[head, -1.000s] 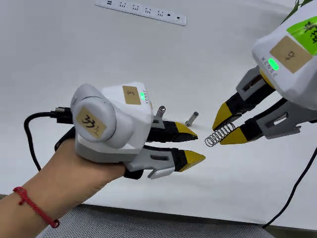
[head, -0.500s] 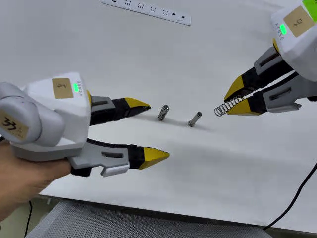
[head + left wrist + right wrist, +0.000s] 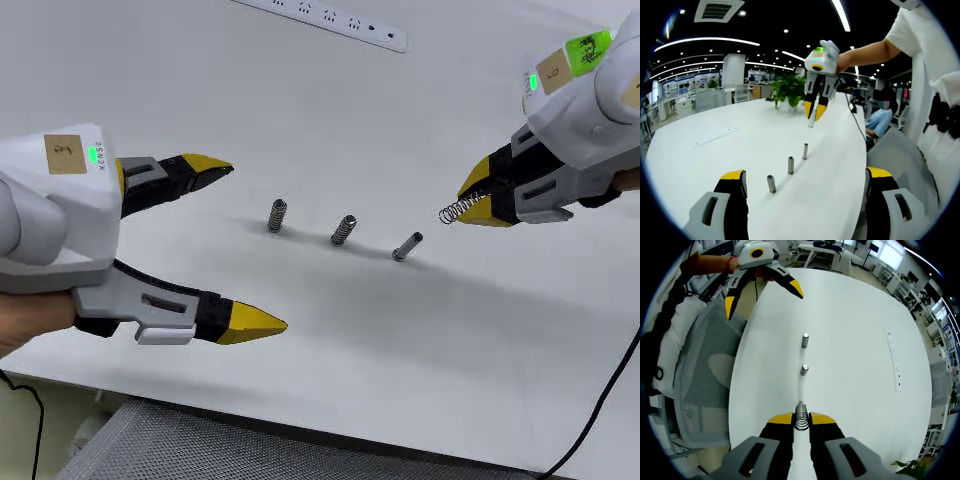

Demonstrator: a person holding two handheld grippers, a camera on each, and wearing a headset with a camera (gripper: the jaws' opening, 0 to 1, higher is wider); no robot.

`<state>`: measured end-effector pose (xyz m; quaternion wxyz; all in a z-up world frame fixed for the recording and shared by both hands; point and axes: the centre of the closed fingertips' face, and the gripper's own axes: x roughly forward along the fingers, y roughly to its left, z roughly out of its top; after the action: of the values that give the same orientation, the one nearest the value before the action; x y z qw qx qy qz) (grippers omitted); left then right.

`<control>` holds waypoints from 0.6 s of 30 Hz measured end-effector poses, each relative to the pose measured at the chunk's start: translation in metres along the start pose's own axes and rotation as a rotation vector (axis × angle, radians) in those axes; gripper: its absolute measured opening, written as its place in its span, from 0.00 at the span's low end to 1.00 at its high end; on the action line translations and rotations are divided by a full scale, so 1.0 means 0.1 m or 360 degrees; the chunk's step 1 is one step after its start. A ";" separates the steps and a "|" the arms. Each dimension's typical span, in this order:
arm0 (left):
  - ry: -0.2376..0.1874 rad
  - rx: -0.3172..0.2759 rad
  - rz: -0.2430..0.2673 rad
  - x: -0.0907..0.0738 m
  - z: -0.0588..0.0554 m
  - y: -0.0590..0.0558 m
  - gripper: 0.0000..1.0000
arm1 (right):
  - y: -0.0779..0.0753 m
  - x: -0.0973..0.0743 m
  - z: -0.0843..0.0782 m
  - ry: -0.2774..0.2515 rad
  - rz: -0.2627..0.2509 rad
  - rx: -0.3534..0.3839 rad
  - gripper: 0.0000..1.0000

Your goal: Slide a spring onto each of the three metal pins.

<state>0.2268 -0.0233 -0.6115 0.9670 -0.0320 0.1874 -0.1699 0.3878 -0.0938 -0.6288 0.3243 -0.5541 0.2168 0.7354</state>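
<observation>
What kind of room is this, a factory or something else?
Most likely an open-plan office rather than a factory. The work is on a long white table with a power strip lying on it, a potted plant stands at the far end, and strip lights run along the ceiling.

Spring (image 3: 455,209) in jaws; three upright pins (image 3: 344,229), two sprung

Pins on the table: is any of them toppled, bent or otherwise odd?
Nothing stands out. The three pins stand upright in a row; two carry springs, and the bare pin awaits the spring held in the right gripper.
</observation>
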 end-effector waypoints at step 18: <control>-0.0013 -0.0043 0.0038 -0.01 -0.06 0.14 1.00 | -0.01 0.43 -0.08 0.0094 0.0100 0.0036 0.12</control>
<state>0.2279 -0.0099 -0.6187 0.9692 -0.0434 0.1860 -0.1556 0.3862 -0.0888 -0.6724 0.3008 -0.5647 0.2518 0.7260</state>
